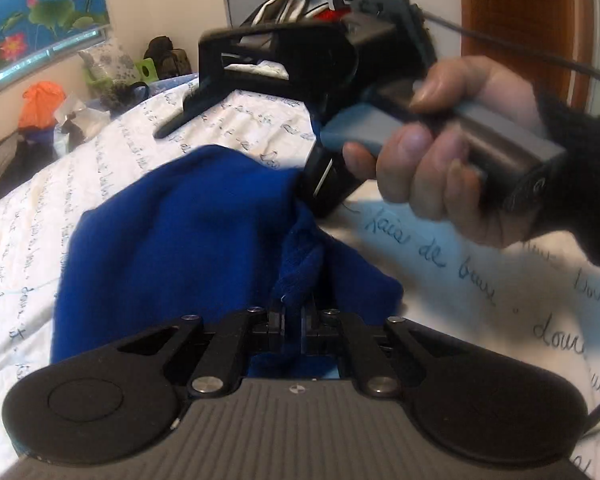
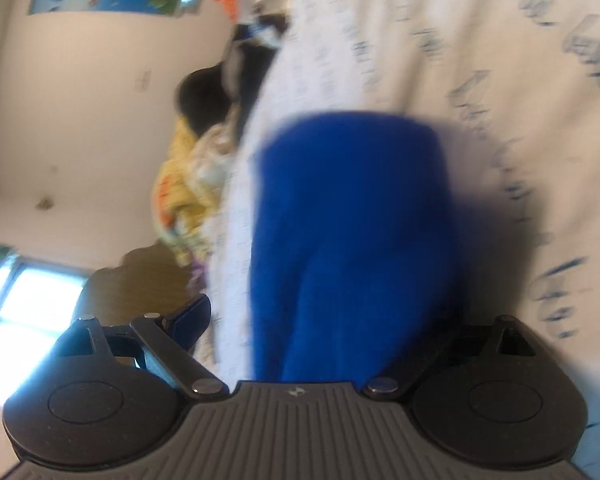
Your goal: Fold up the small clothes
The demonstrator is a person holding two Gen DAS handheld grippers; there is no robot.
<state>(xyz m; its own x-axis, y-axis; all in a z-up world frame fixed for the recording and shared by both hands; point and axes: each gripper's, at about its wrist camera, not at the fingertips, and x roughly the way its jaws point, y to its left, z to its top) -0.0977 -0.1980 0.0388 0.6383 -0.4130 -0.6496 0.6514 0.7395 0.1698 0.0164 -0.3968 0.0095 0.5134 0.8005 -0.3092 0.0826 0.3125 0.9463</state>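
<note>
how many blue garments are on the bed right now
1: the blue garment lies on the script-printed bedsheet, a bunched edge pinched in the left gripper. Folds may hide more.

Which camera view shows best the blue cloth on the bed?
The left wrist view. There the blue cloth is sharp; its folds show, and the left gripper is shut on a bunched edge. In the right wrist view the same cloth is blurred, a plain blue shape between open jaws.

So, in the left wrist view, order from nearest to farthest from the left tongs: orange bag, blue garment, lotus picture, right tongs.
1. Blue garment, pinched in the left tongs.
2. Right tongs, ahead, above the bed.
3. Orange bag, far left, beyond the bed.
4. Lotus picture, wall, upper left.
</note>
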